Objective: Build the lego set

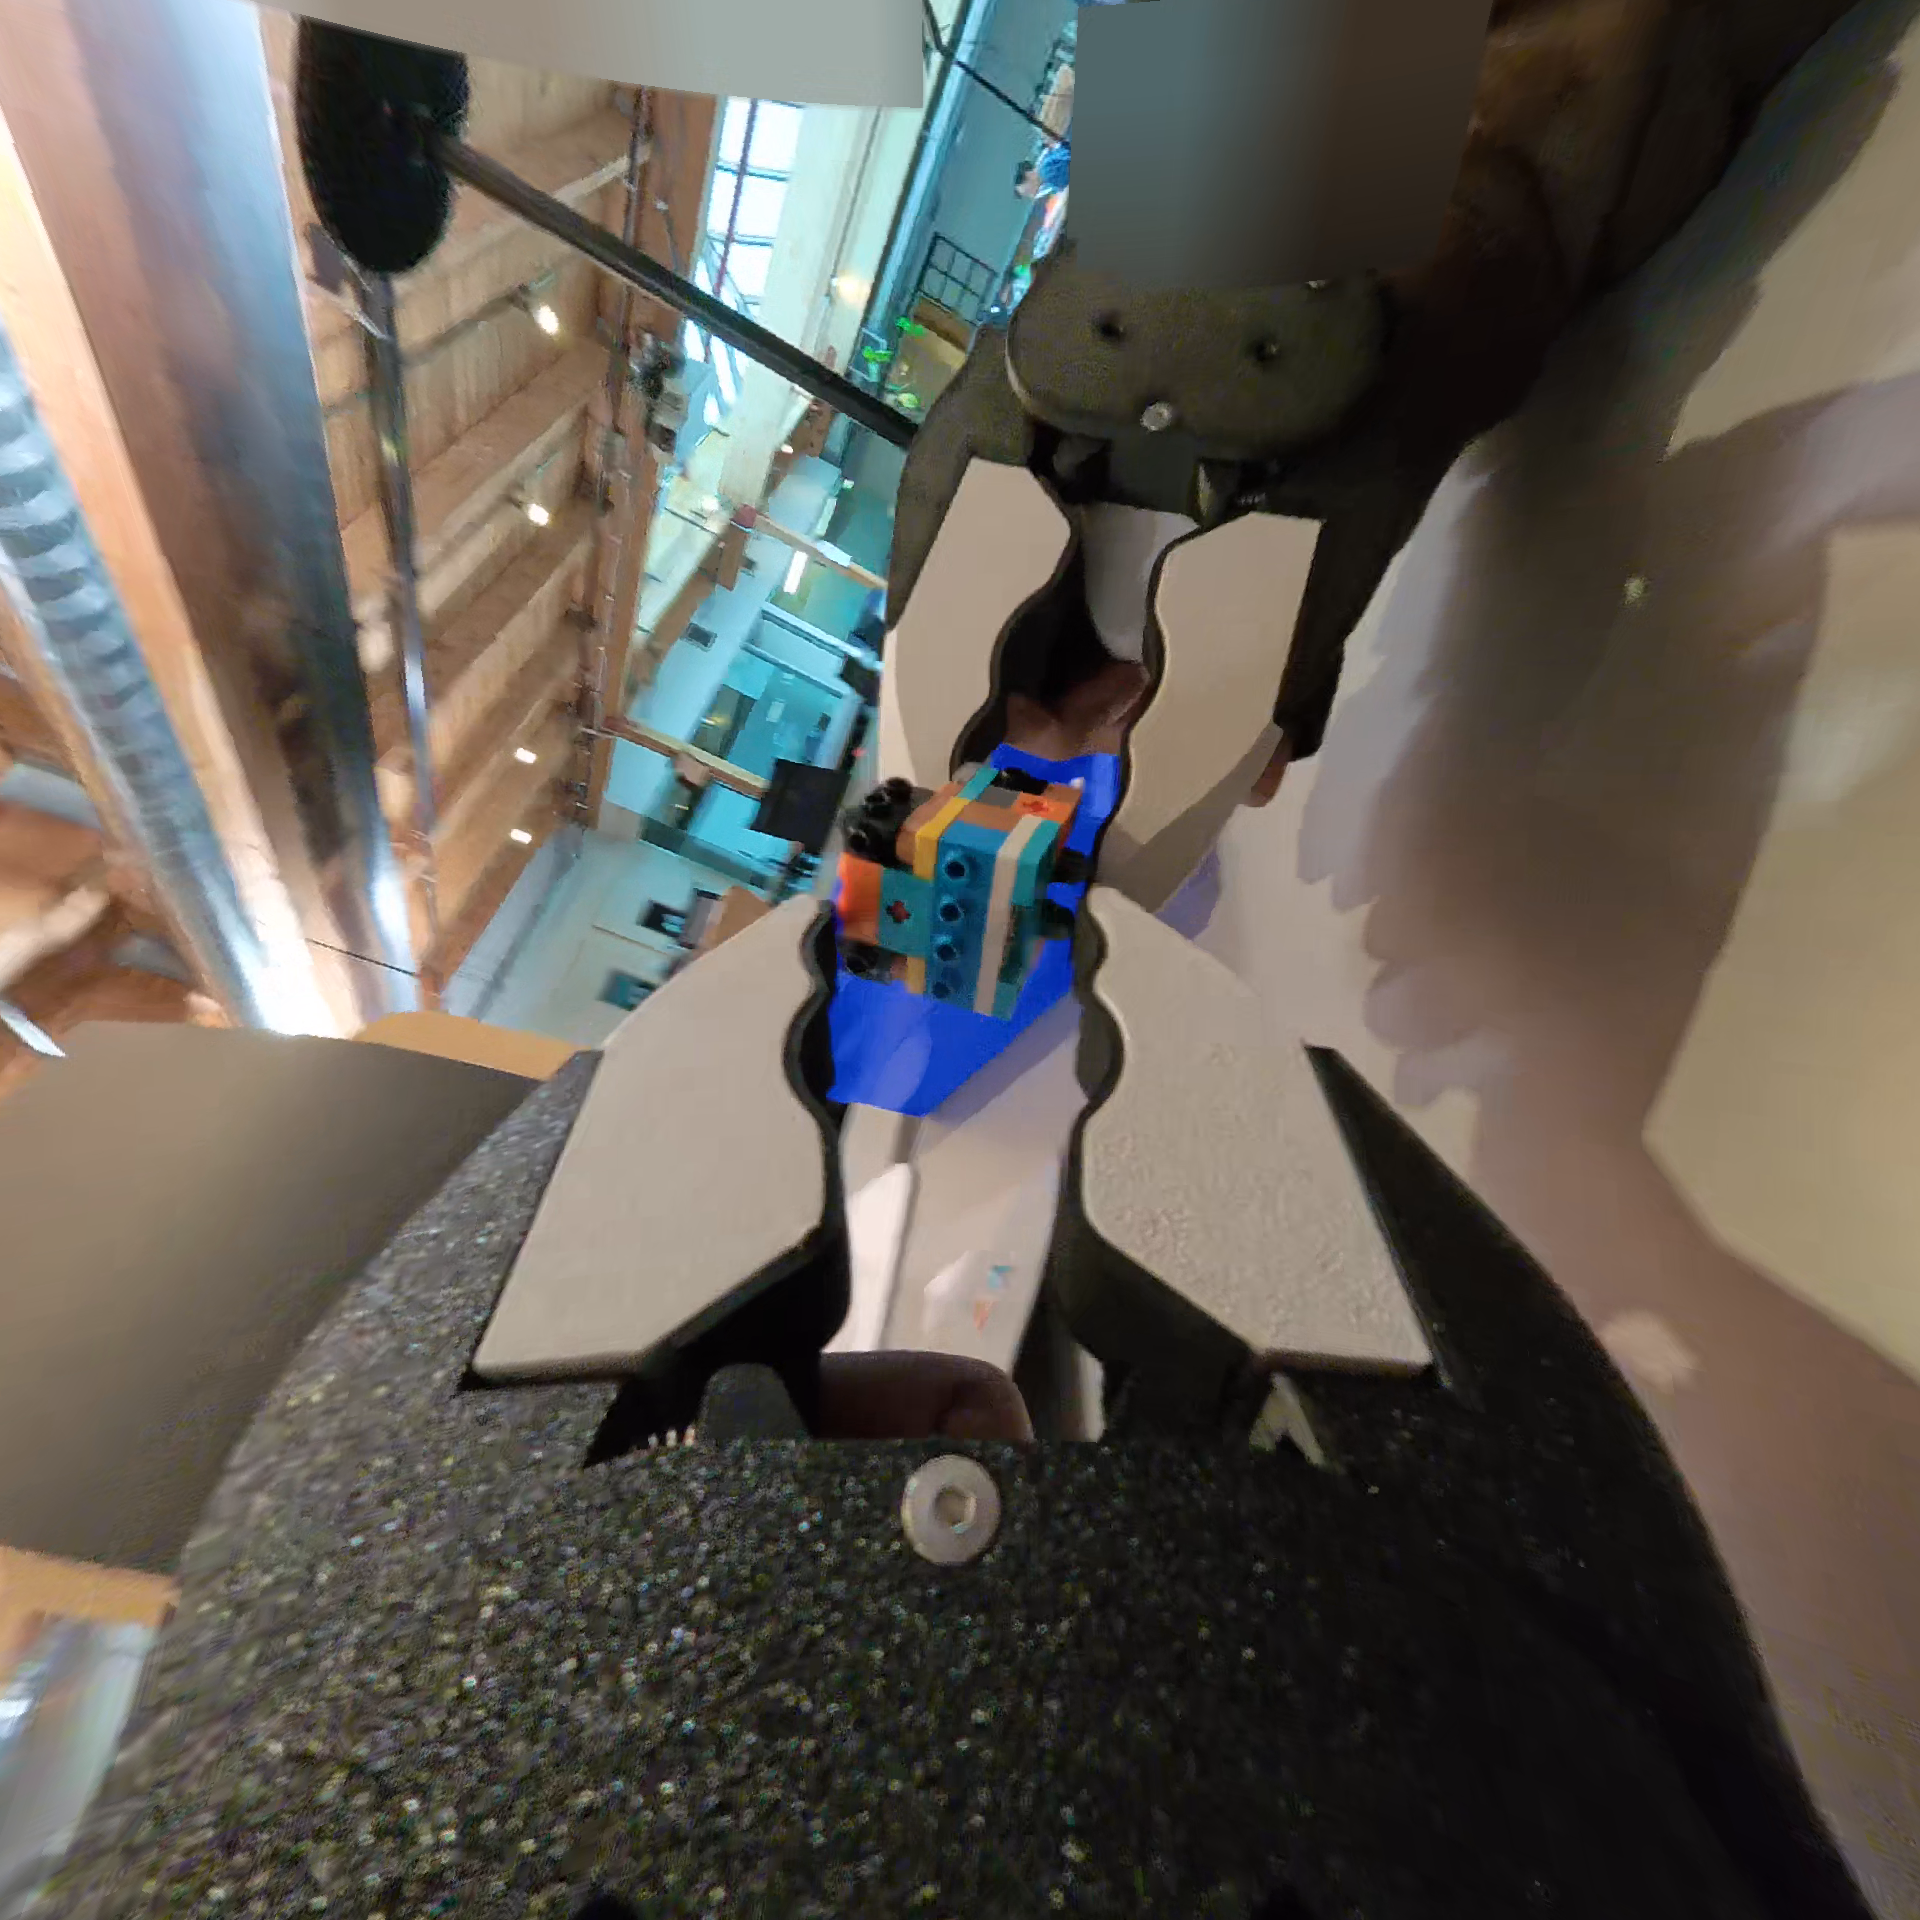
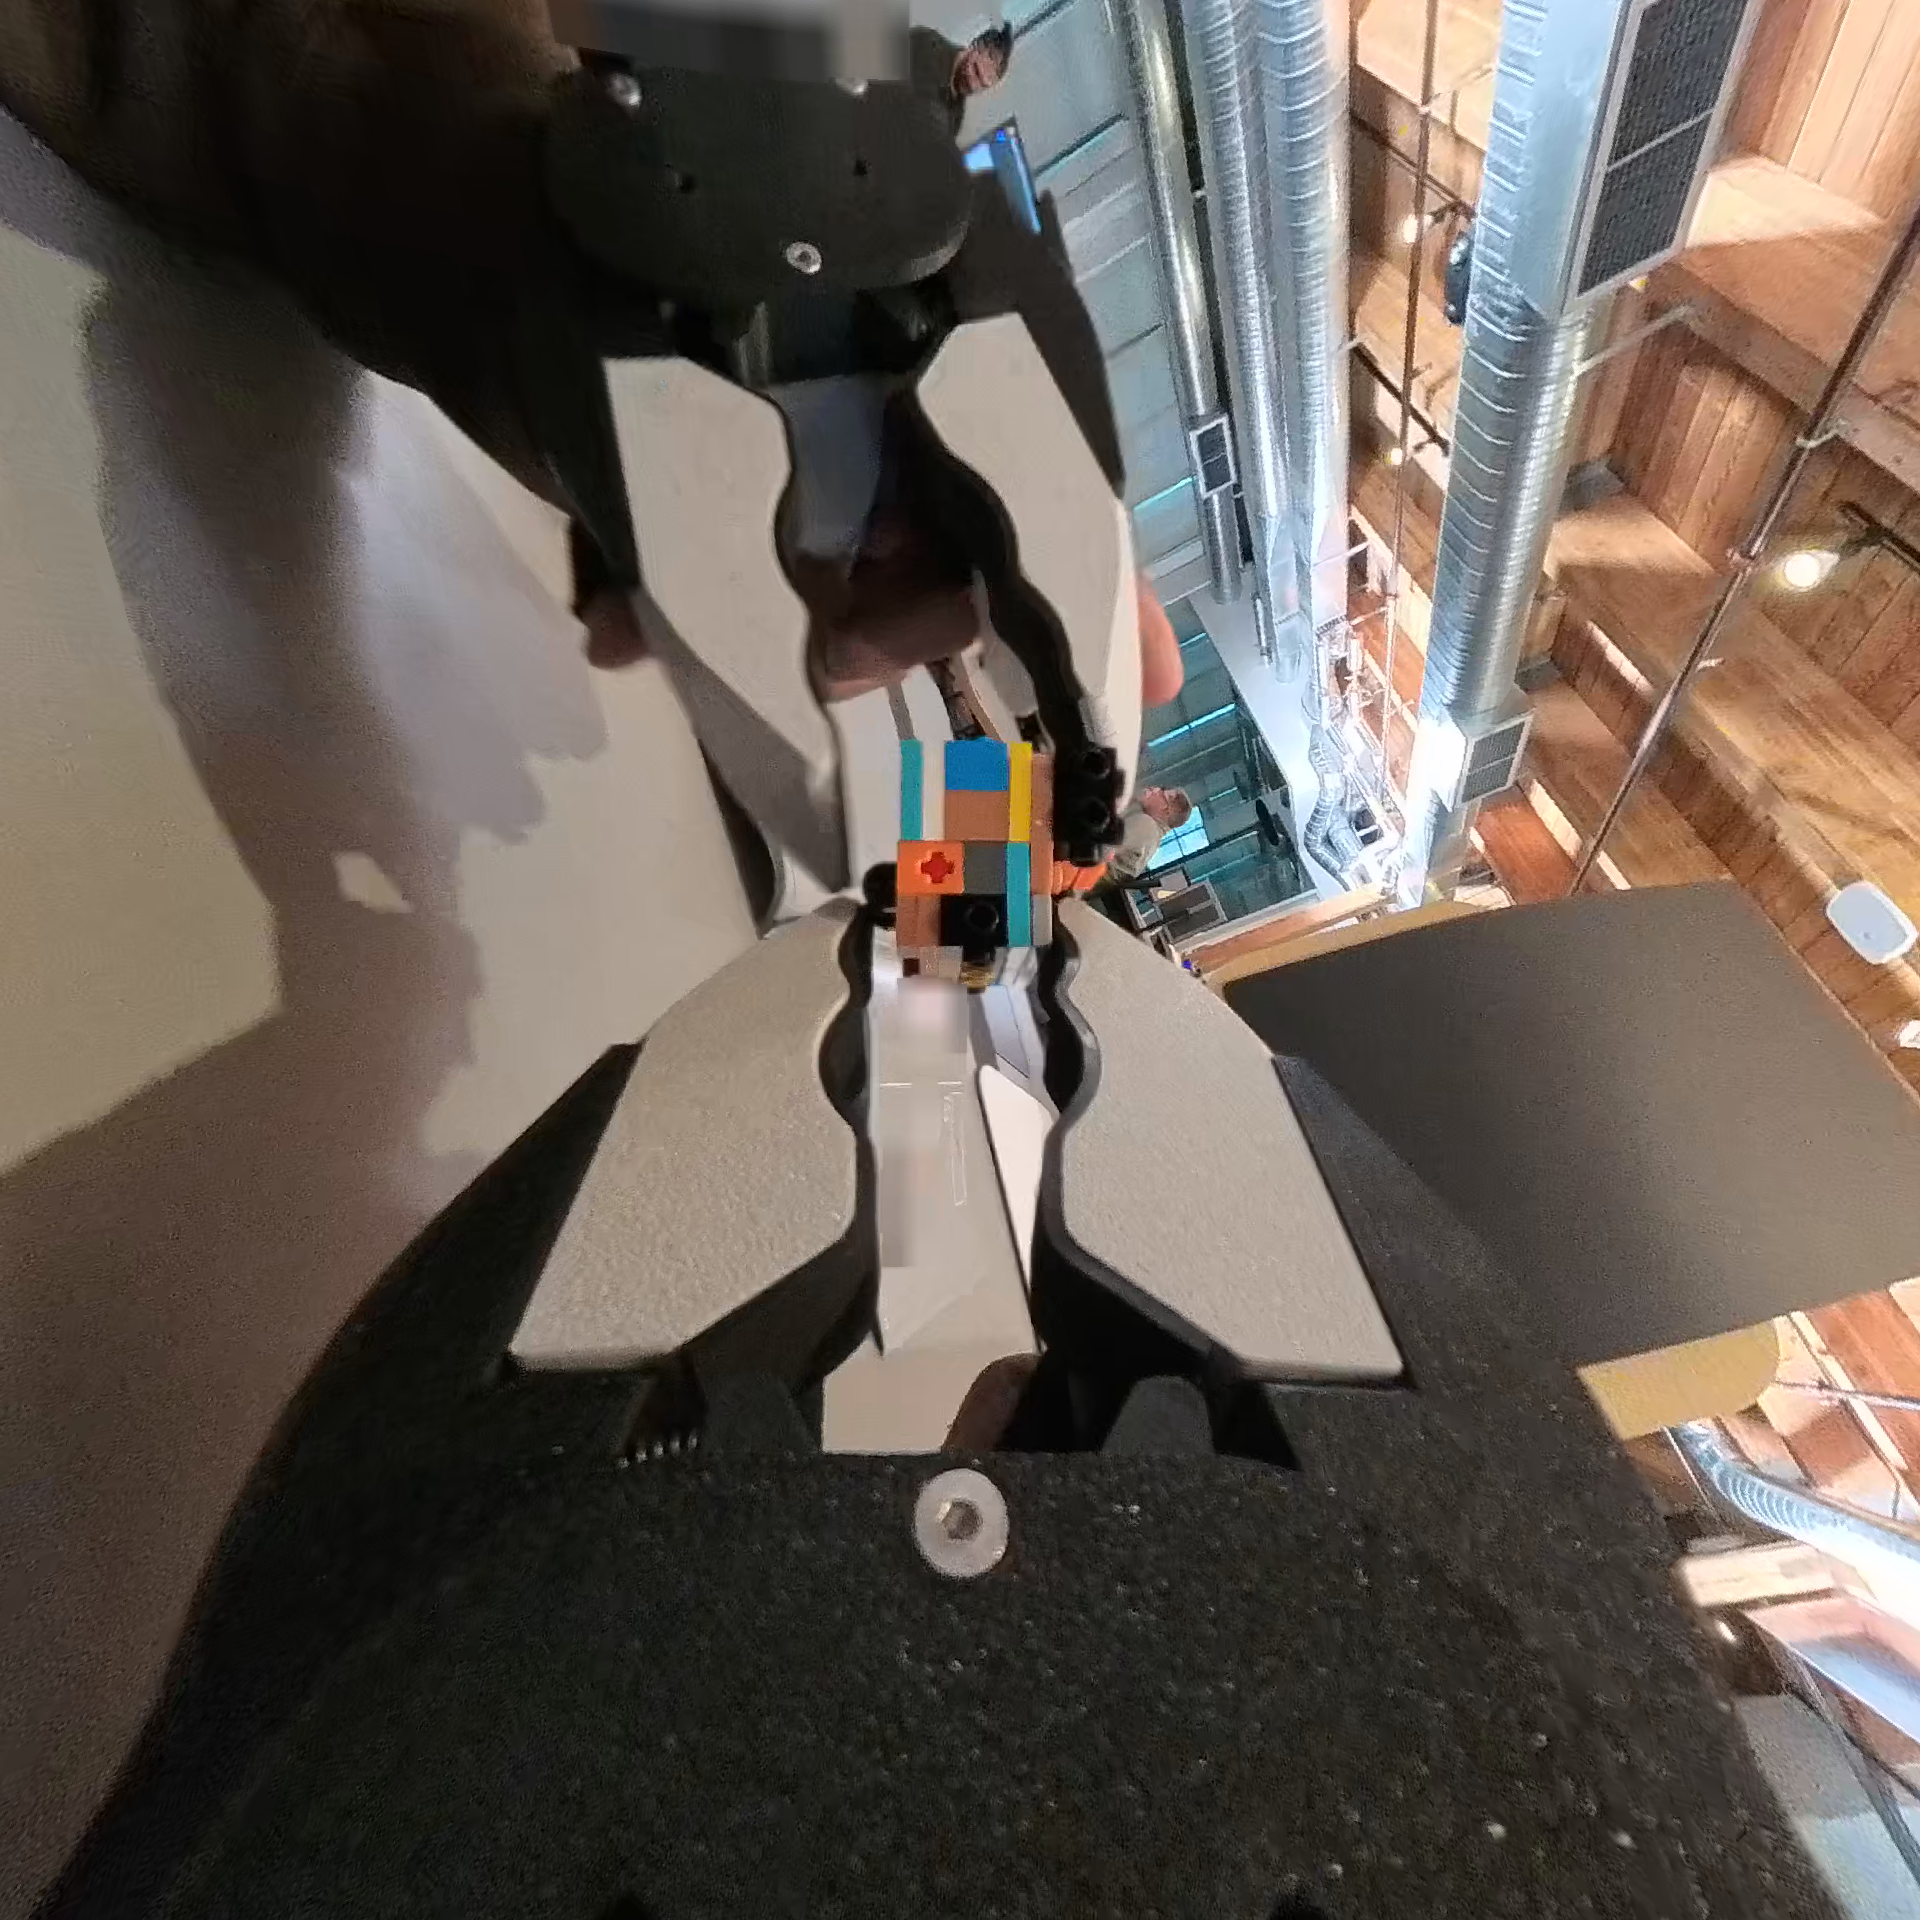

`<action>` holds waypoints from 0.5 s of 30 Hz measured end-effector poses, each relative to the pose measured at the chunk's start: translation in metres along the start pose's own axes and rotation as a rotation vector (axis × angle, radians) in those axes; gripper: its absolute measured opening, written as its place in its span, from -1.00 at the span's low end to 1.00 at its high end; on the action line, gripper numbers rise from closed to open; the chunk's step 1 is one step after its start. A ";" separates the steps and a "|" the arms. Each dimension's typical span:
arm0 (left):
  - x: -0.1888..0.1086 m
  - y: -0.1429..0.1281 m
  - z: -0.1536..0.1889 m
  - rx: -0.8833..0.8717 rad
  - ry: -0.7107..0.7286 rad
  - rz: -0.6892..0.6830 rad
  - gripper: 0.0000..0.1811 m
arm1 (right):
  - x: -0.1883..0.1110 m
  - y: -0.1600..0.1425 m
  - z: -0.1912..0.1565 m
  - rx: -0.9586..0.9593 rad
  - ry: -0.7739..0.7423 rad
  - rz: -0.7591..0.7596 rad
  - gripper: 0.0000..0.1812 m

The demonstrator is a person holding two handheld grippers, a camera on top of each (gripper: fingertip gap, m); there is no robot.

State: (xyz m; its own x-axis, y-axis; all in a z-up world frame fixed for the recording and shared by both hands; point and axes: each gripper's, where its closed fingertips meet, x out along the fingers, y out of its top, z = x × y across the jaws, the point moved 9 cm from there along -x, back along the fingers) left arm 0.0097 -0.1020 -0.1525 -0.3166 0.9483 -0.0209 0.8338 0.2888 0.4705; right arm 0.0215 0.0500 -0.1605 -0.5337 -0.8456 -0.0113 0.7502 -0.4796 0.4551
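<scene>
A small lego model [image 1: 956, 894] of orange, teal, blue, white and black bricks hangs in the air between both grippers, which face each other. My left gripper [image 1: 951, 925] is shut on its near end, with a fingertip on each side. My right gripper [image 1: 1049, 790] comes in from above in this view and is shut on the far end. In the right wrist view the model [image 2: 971, 852] sits between my right gripper's [image 2: 961, 925] fingertips, with the left gripper [image 2: 956, 800] clamped on it from the far side. A blue patch [image 1: 904, 1049] shows behind the model.
A white surface [image 1: 1558, 935] with the grippers' shadows fills one side. A black boom with a fuzzy head [image 1: 374, 156], silver ducts [image 2: 1496, 520], wooden walls, a dark panel [image 2: 1558, 1122] and a distant person [image 2: 1153, 831] lie beyond. Both grippers' tips are close together, under 4 cm apart.
</scene>
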 end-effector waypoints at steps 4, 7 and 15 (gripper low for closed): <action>-0.006 -0.010 -0.011 -0.406 -0.053 0.045 -0.37 | -0.002 -0.003 0.004 0.010 -0.066 -0.017 -0.67; -0.004 -0.016 -0.022 -0.768 -0.099 0.097 -0.36 | -0.001 -0.004 0.005 -0.003 -0.098 -0.028 -0.67; 0.014 -0.017 -0.012 -0.996 -0.170 0.040 -0.38 | 0.003 0.002 0.000 -0.098 -0.116 -0.067 -0.67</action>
State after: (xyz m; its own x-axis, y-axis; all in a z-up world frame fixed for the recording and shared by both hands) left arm -0.0140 -0.0953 -0.1503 -0.1637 0.9834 -0.0780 0.0605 0.0889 0.9942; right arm 0.0211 0.0467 -0.1599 -0.6209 -0.7811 0.0666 0.7431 -0.5594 0.3674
